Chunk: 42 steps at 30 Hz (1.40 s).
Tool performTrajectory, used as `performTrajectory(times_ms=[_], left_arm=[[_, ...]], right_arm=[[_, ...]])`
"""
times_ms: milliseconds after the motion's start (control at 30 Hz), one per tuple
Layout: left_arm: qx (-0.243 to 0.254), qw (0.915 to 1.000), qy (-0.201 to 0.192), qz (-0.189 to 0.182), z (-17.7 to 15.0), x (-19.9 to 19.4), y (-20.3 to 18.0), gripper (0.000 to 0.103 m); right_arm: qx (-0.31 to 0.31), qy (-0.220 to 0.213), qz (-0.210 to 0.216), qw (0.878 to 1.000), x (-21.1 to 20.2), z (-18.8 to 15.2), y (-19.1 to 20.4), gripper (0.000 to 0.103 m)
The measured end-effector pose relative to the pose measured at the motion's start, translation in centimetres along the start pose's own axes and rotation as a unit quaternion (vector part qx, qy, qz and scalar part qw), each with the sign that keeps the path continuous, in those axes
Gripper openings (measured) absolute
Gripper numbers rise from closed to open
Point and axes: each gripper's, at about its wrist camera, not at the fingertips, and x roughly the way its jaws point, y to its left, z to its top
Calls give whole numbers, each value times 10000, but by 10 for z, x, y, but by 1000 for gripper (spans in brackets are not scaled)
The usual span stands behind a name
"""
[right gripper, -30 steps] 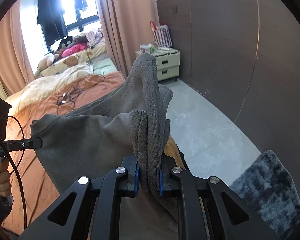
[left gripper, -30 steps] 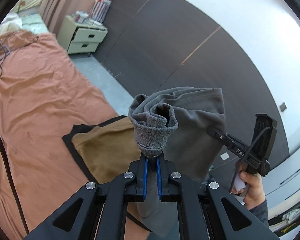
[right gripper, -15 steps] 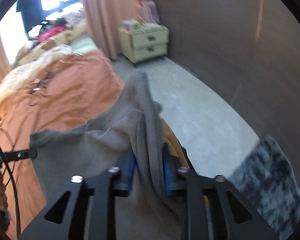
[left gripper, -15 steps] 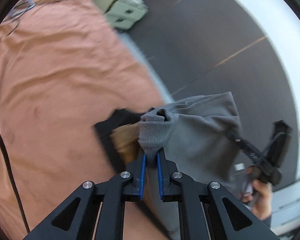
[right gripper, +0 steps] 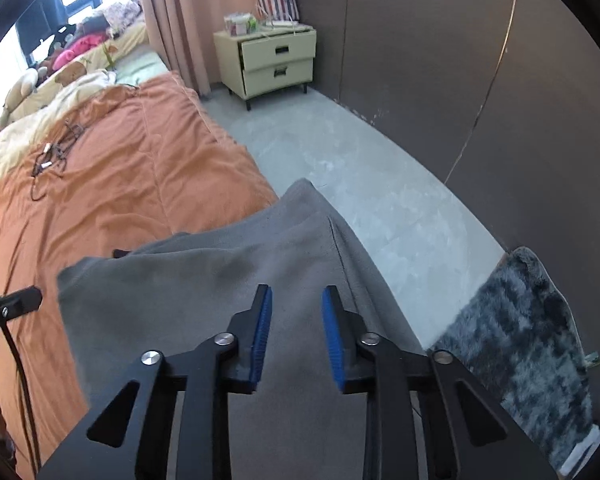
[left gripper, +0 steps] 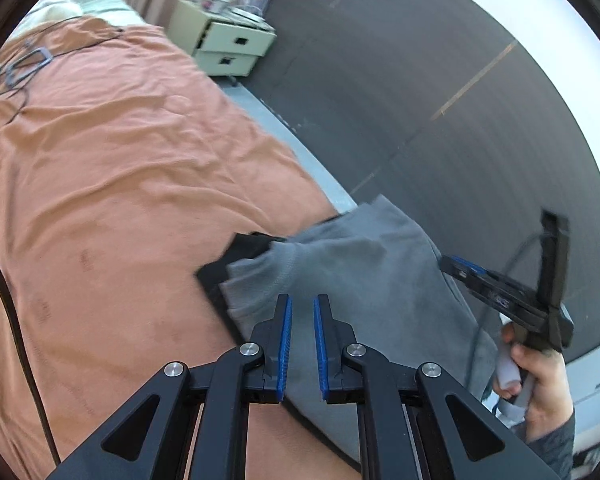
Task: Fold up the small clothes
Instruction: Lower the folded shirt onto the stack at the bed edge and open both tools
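A grey garment [left gripper: 360, 264] lies spread at the right edge of the orange bed [left gripper: 100, 160], on top of a black piece [left gripper: 244, 248] that peeks out at its left. My left gripper [left gripper: 301, 300] hovers just above the garment's near part, its blue pads a narrow gap apart with nothing between them. In the right wrist view the same grey garment [right gripper: 204, 288] drapes over the bed's corner. My right gripper [right gripper: 296, 292] is open above it and its jaws are closing on nothing. A hand [left gripper: 540, 368] holds that gripper.
A cream nightstand [right gripper: 276, 60] stands against the dark wall past the bed. Tangled cables [right gripper: 52, 152] lie on the orange cover. A dark furry rug [right gripper: 520, 340] covers the grey floor at the right. A black cable [left gripper: 4, 300] crosses the bed at the left.
Both grippers held the grey garment up in the air; now both have let go, and it lies flat on the bed's edge over the black and brown pieces. Both grippers came lower.
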Motion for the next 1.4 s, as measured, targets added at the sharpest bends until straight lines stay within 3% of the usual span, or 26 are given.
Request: performTrajectory(times_ms=[100,233,367,533,700,767,900,1000,1200,1400], left_arm=[[-8,9999,161,8,5,23,0,11],[13,9994,302,173,9,47,10,11],[-26,9995,294,145,6,60,26,10],[102,9994,225,258,1,70,30,2],[205,9988,198,395,0,54,25,2],[344,9981,107,495,-4,44,18,2],[430,9982,118,392,-12,32,7,2],[525,9981,171,291,-19,29,-5,3],[656,9972,323,174,-35,31,-20,3],[770,9957,477,207,-51,38,-23,3]], right_arm=[[119,96,-86,9998,21,8,-8,20],[343,278,-109,9990,53,19,-18,9],[401,374,-216,9983,81,20,-19,2],[279,404,-399,9980,104,26,-14,0],[335,-26,-506,9982,62,26,-25,6],[308,-57,-167,9994,42,14,-31,6],[138,-45,-143,9998,16,-21,-43,6],[202,11,-83,9998,6,-50,-56,6],[237,31,-95,9997,-13,-73,-64,6],[249,34,-427,9988,8,-80,-66,6]])
